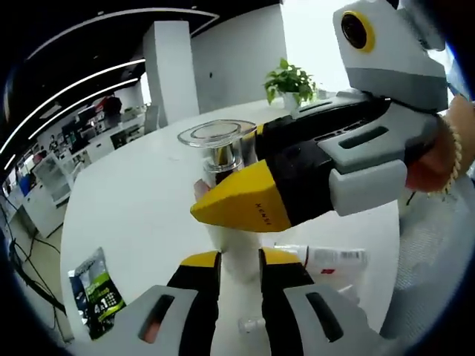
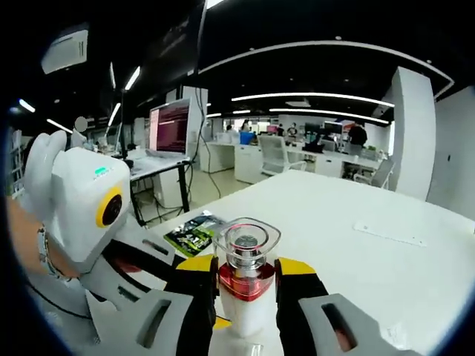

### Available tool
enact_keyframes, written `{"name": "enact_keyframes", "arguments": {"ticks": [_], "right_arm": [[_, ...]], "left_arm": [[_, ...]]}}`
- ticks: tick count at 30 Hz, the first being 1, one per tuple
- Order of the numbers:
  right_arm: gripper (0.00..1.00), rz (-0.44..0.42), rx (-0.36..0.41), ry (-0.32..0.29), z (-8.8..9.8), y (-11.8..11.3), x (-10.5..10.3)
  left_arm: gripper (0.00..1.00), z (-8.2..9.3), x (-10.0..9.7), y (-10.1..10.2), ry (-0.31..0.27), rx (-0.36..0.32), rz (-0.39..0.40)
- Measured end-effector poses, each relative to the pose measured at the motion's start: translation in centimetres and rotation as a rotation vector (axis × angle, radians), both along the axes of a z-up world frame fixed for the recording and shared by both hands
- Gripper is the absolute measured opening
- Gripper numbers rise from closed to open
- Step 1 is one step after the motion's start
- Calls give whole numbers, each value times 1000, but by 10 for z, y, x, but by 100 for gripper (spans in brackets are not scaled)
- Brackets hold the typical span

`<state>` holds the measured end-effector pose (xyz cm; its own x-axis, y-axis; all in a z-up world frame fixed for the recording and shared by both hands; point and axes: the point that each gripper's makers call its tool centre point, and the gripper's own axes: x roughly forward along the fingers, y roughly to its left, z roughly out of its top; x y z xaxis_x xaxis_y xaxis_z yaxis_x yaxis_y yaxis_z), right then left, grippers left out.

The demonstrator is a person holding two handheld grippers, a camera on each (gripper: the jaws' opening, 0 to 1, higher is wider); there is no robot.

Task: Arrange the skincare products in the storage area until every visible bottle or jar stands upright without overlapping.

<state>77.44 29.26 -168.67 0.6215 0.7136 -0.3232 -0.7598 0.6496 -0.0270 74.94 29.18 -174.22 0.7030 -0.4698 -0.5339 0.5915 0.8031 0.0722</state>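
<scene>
Pretty cramped around the bottle (image 2: 245,285): both hand-held grippers crowd it, the right hand-held gripper (image 1: 245,204) cutting across from the side. Lying tube (image 1: 320,259) and green packet (image 1: 96,291) clutter the near worktop (image 1: 141,200); far side's wide open.

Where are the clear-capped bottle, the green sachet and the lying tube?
clear-capped bottle (image 2: 245,259): right gripper view, its neck.
green sachet (image 1: 96,293): left gripper view, its printed front.
lying tube (image 1: 326,258): left gripper view, its white body.

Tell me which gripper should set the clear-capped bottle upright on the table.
Right. The right gripper has its jaws on both sides of the clear-capped bottle, already upright. The left gripper sits at its white base, partly blocked by the right one.
</scene>
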Motion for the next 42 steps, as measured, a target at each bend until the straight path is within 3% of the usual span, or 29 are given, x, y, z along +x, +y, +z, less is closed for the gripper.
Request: {"name": "enact_keyframes", "arguments": {"ticks": [6,16,32,42], "right_arm": [[26,85,-8,-2,1,-1,0],[26,139,-15,2,0,-3,1],[27,98,-13,-3,0,-4,1],[39,110,-19,-9,5,-30,-1]], "left_arm": [[20,0,0,6,-2,12,-9],[21,1,1,10,2,-1,5],[22,-3,0,11,15,7,1],[30,-2,-6,16,68,-25,-2]]}}
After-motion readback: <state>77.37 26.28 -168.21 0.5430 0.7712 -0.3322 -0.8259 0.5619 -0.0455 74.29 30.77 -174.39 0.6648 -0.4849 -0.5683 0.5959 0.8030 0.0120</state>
